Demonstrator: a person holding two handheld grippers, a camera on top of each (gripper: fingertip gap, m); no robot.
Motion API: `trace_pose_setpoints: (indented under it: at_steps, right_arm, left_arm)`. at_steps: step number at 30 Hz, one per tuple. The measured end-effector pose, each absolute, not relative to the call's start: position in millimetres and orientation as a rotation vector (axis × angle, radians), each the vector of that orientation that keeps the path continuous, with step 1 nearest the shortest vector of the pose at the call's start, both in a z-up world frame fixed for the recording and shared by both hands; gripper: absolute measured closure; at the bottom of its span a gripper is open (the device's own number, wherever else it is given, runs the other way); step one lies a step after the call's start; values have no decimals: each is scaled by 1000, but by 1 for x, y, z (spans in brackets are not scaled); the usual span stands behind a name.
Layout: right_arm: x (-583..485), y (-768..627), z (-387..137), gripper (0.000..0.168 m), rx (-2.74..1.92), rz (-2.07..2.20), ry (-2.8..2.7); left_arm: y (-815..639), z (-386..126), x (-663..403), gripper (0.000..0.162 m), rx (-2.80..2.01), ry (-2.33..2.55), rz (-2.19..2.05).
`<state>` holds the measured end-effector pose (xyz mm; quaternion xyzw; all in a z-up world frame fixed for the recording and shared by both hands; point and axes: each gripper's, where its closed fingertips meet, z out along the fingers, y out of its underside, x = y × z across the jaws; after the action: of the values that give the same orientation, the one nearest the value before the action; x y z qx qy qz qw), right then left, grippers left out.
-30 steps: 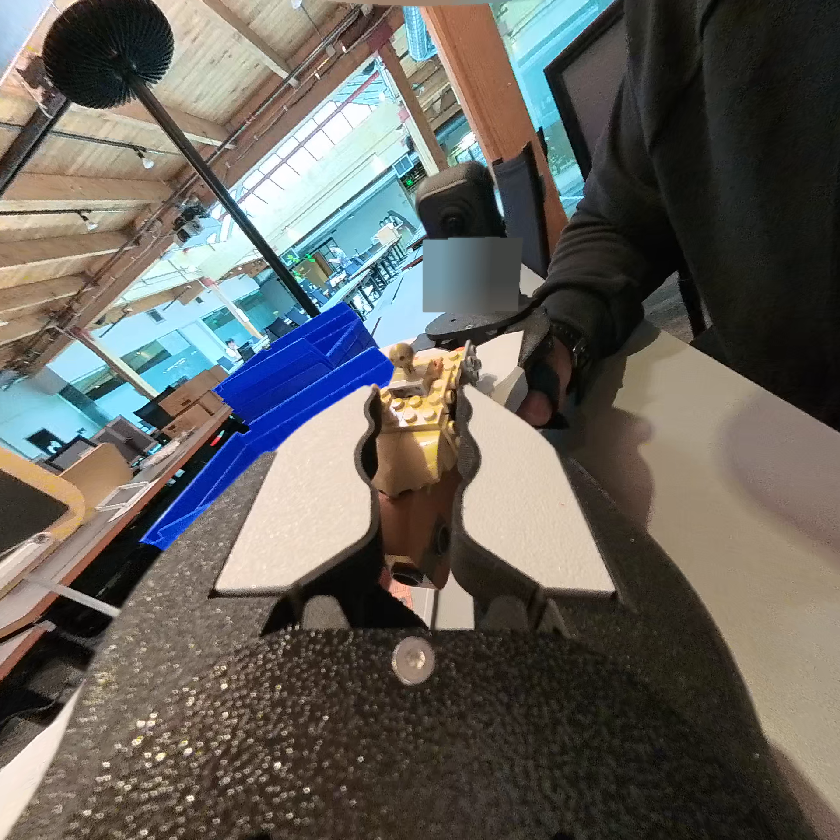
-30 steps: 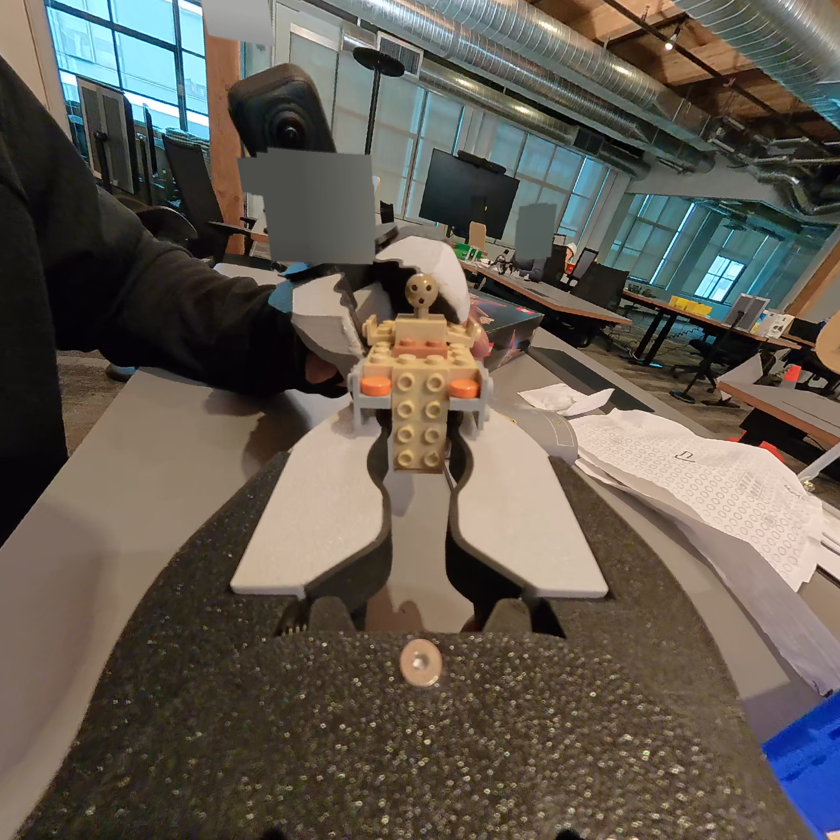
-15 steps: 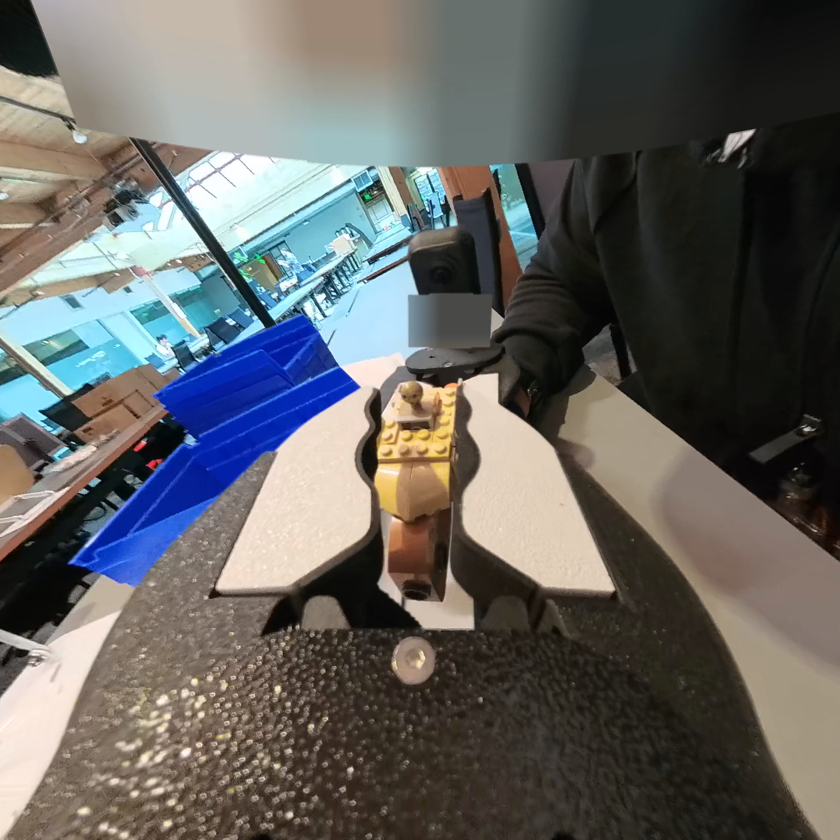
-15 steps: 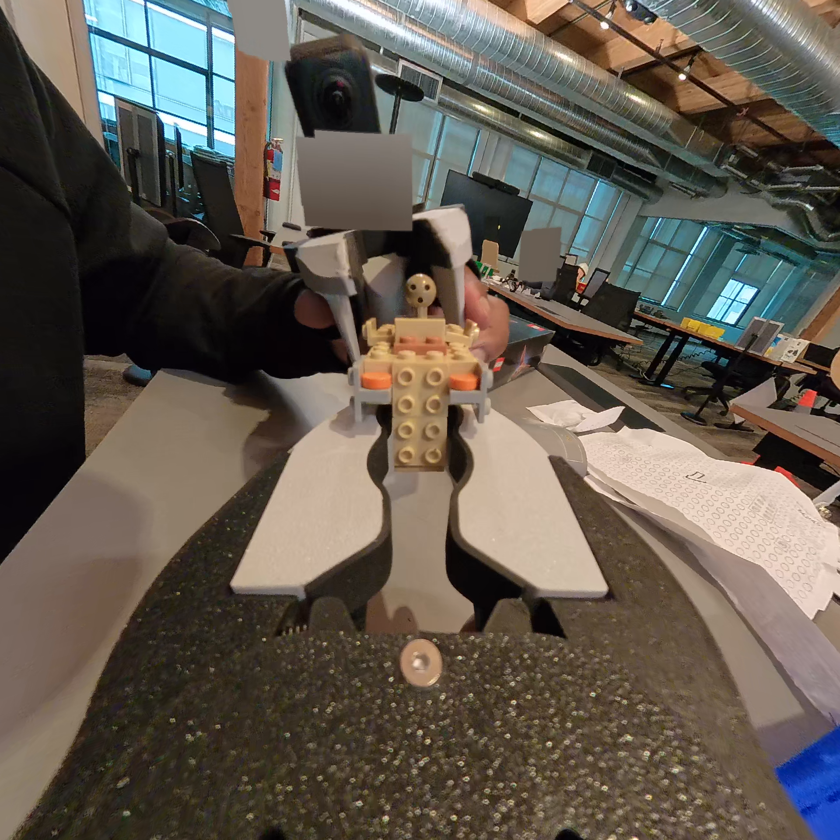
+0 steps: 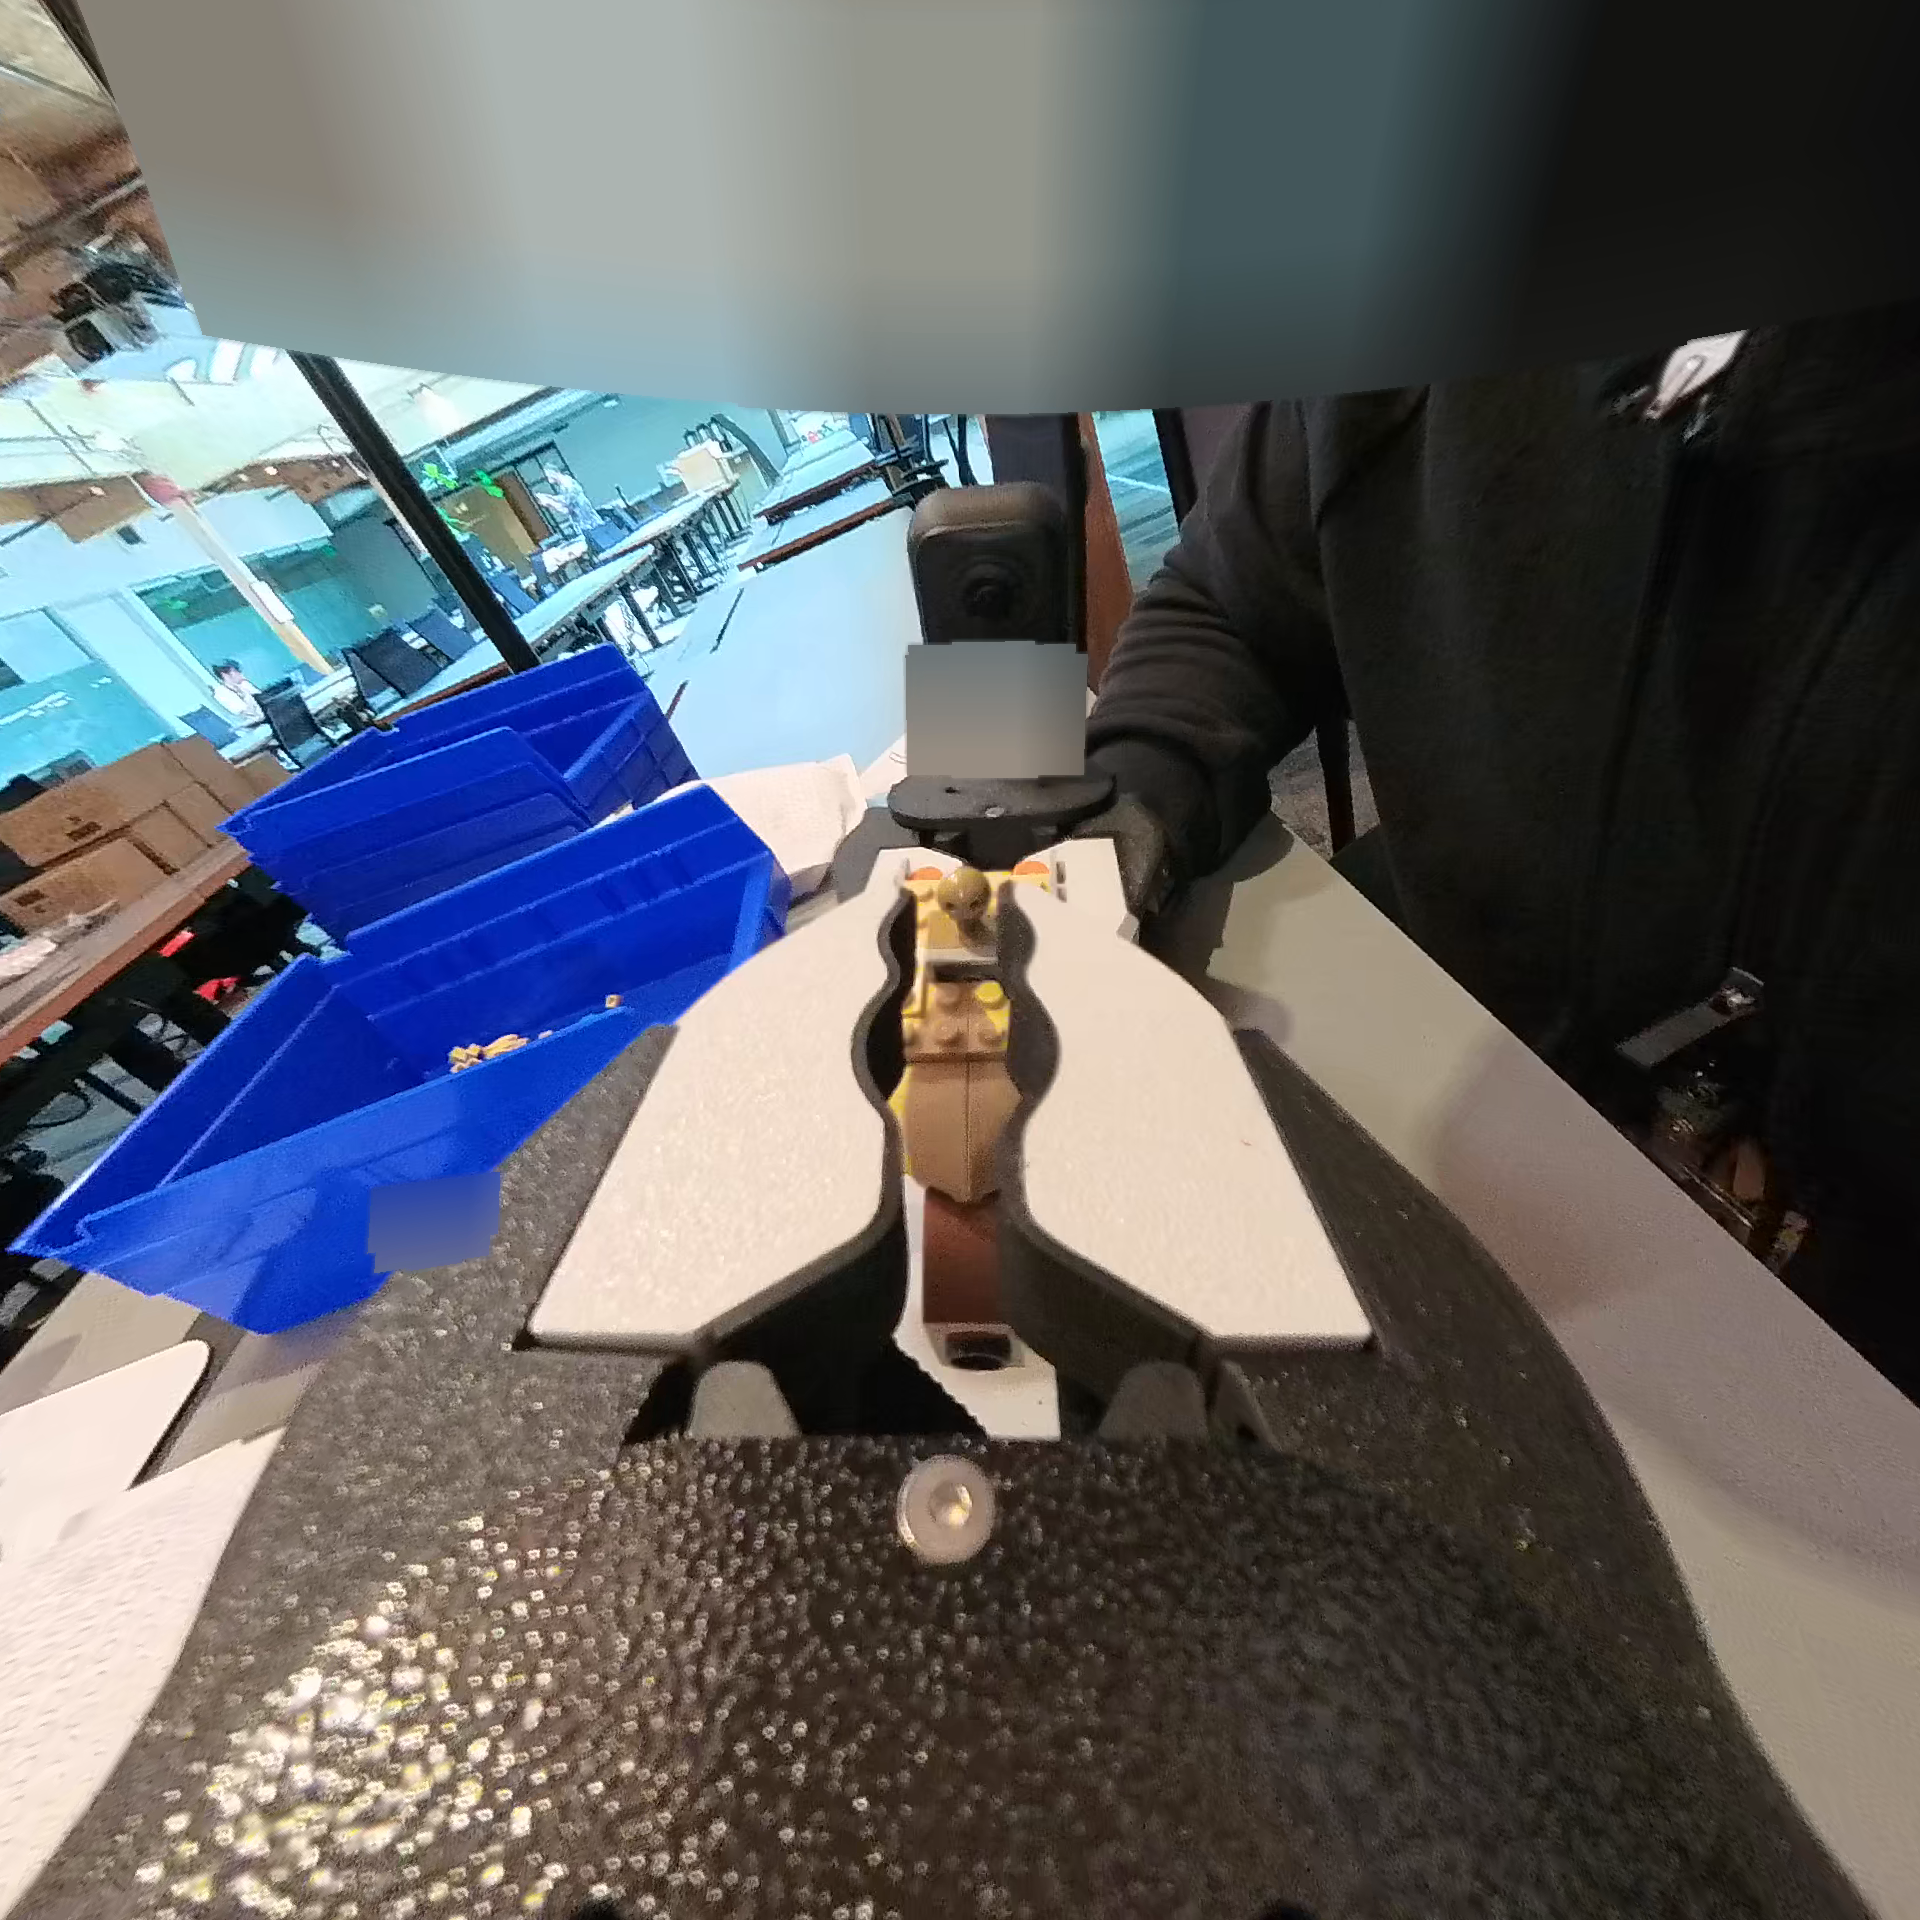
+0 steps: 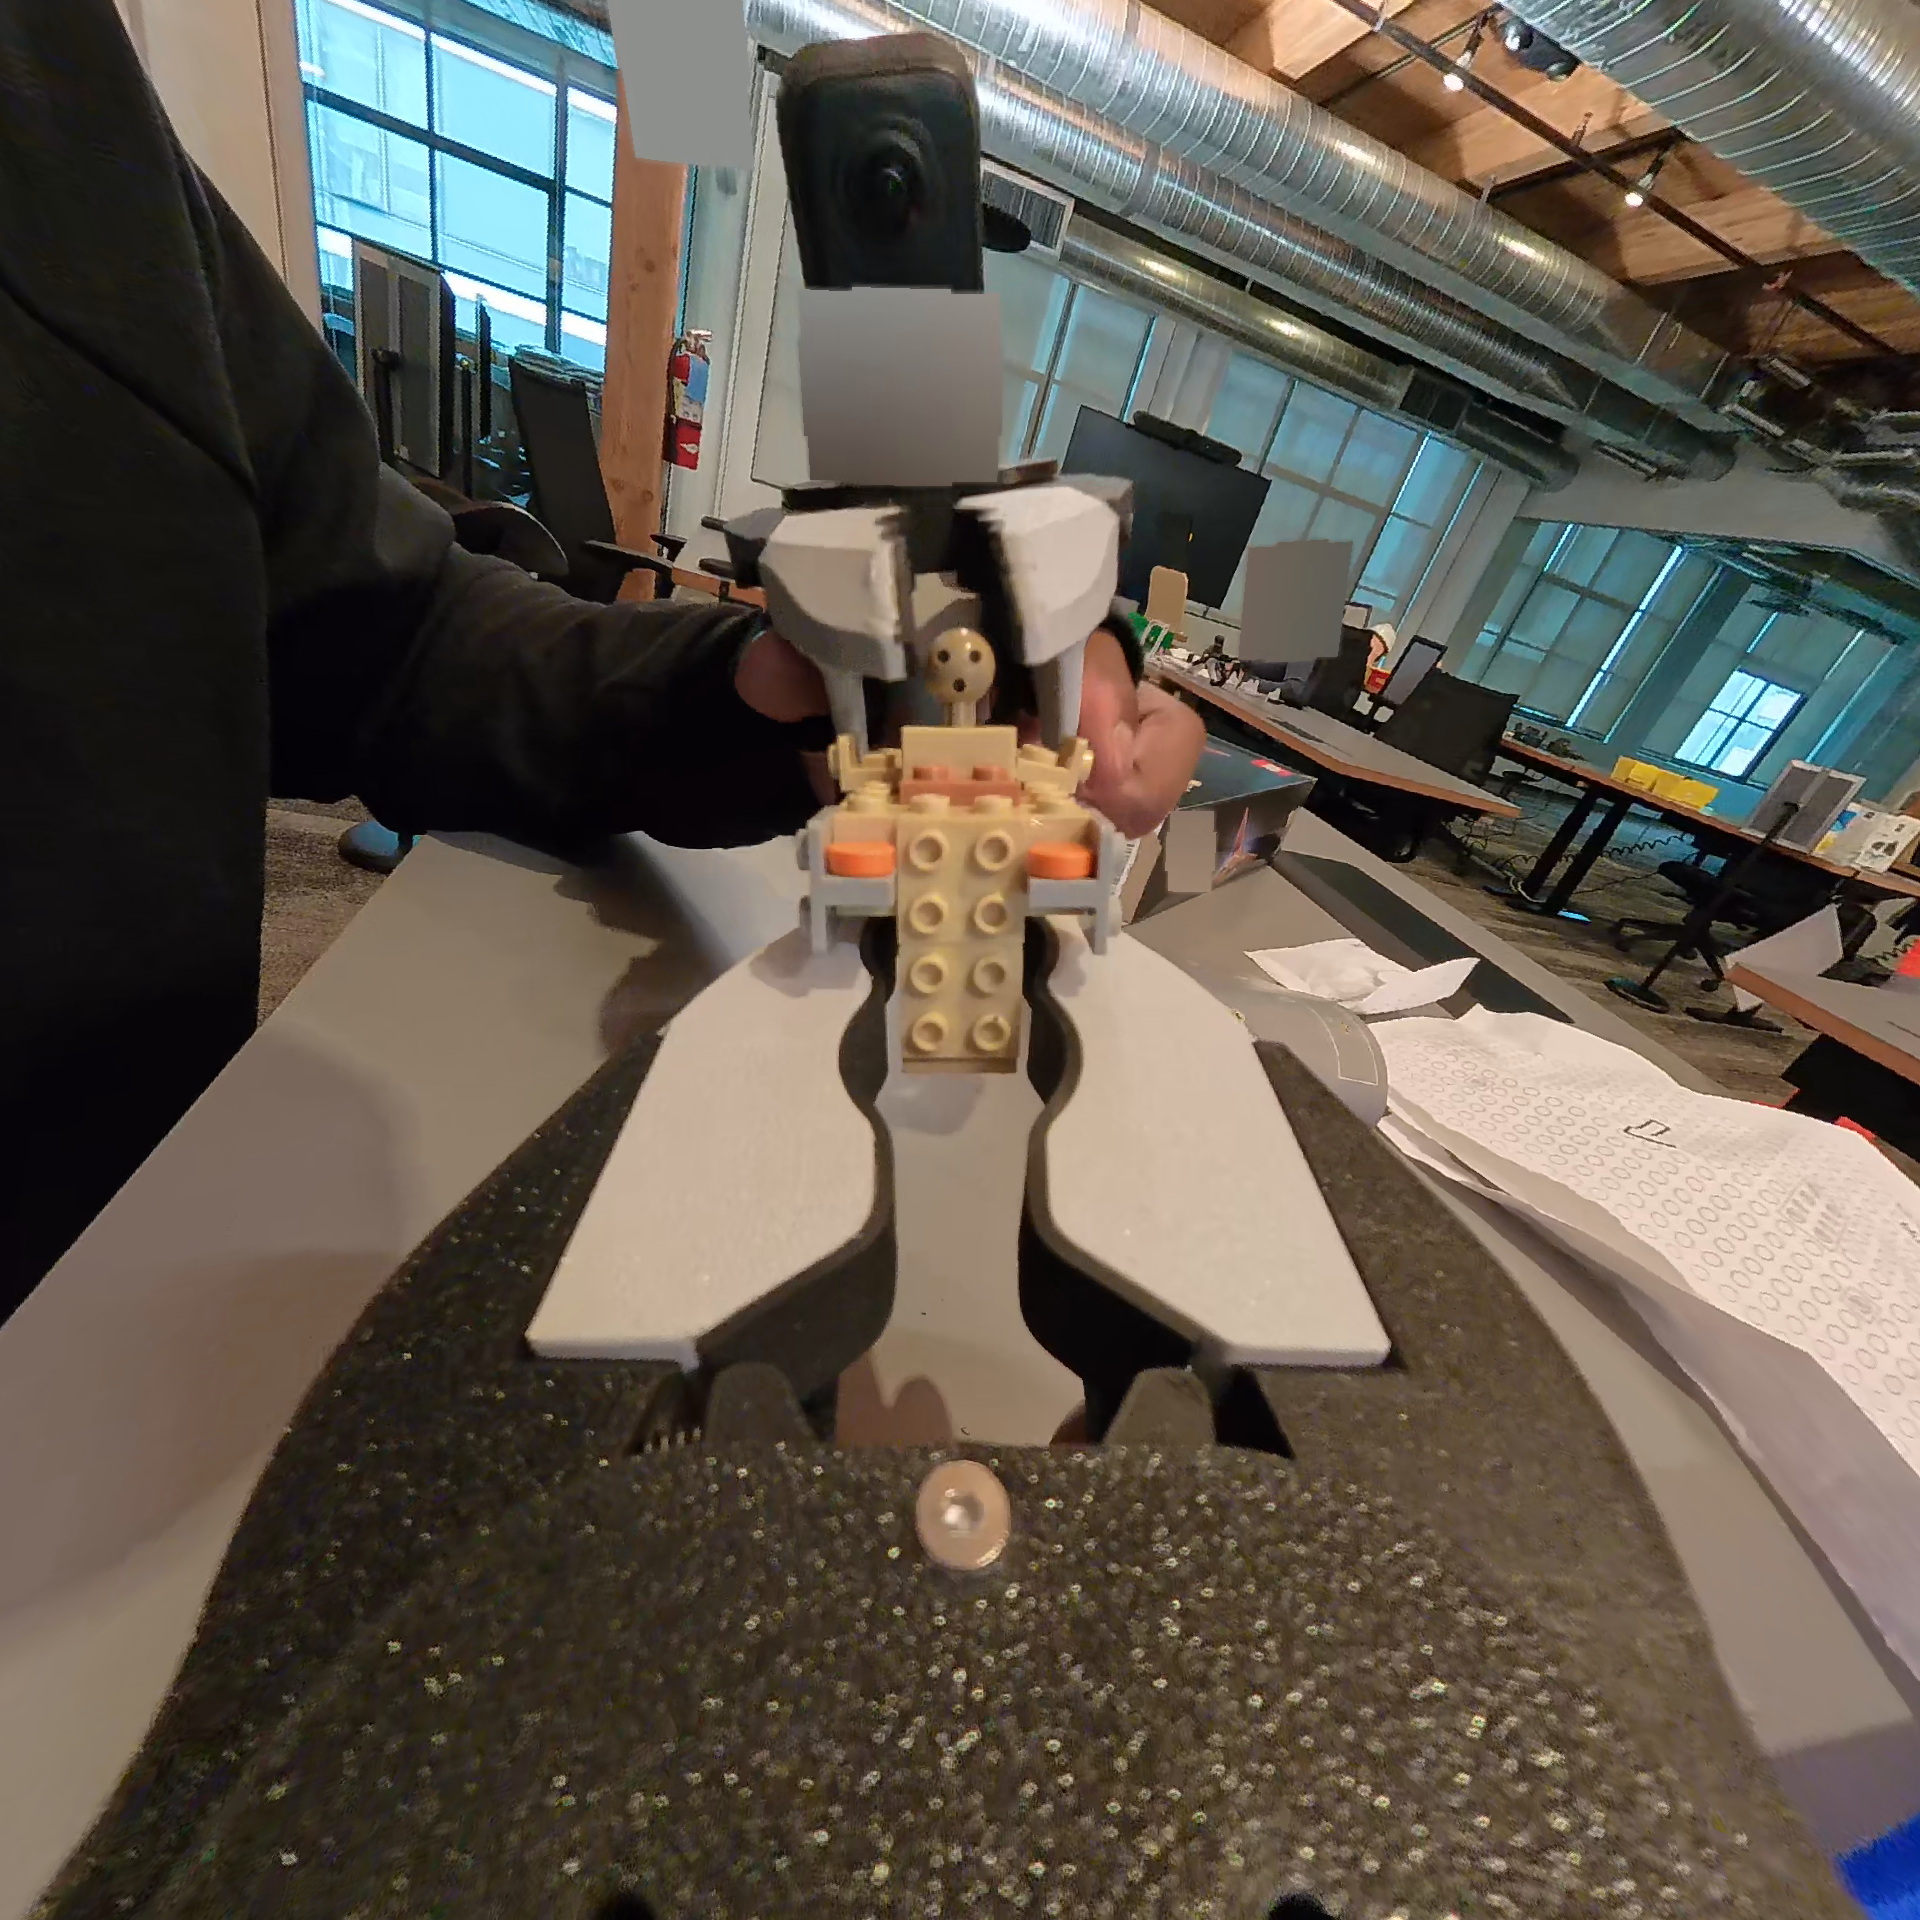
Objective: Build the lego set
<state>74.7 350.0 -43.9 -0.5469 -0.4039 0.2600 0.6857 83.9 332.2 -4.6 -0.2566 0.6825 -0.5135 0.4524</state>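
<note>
While both grippers meet, left gripper (image 5: 954,966) fingers, right gripper (image 6: 961,956) fingers clamp tan lego model (image 6: 961,904).

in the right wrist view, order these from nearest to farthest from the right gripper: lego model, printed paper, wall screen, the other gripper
1. lego model, held between the right gripper fingers.
2. left gripper, just beyond the model, facing back.
3. printed paper, on the table to the right.
4. wall screen, far back by the windows.
</note>
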Motion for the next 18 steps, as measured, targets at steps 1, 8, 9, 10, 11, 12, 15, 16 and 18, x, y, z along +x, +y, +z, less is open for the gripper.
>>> trace_pose_setpoints:
  at_steps: [1, 8, 9, 10, 11, 12, 15, 16, 18]
  right_arm:
    - [75, 350, -44, 146, -1226, 582, -905]
    - [73, 349, -45, 146, -1223, 579, -916]
    - [73, 349, -45, 146, -1222, 579, -915]
    - [74, 349, -45, 146, -1223, 575, -915]
    - [74, 349, -45, 146, -1222, 573, -912]
    - [74, 350, -45, 146, -1222, 573, -910]
    - [75, 350, -44, 146, -1220, 558, -908]
    - [75, 351, -44, 146, -1221, 555, -908]
    - [76, 351, -45, 146, -1221, 551, -909]
  left_arm:
    - [332, -6, 84, 148, -640, 1697, -1267]
    - [332, -13, 86, 142, -669, 1731, -1267]
    - [331, -15, 86, 143, -672, 1741, -1262]
    - [331, -15, 86, 144, -670, 1742, -1262]
    - [331, -15, 86, 145, -671, 1744, -1263]
    - [331, -15, 86, 146, -676, 1746, -1266]
    - [331, -16, 87, 146, -689, 1746, -1270]
    - [331, -16, 87, 146, -696, 1746, -1275]
    - [332, -17, 87, 146, -720, 1744, -1299]
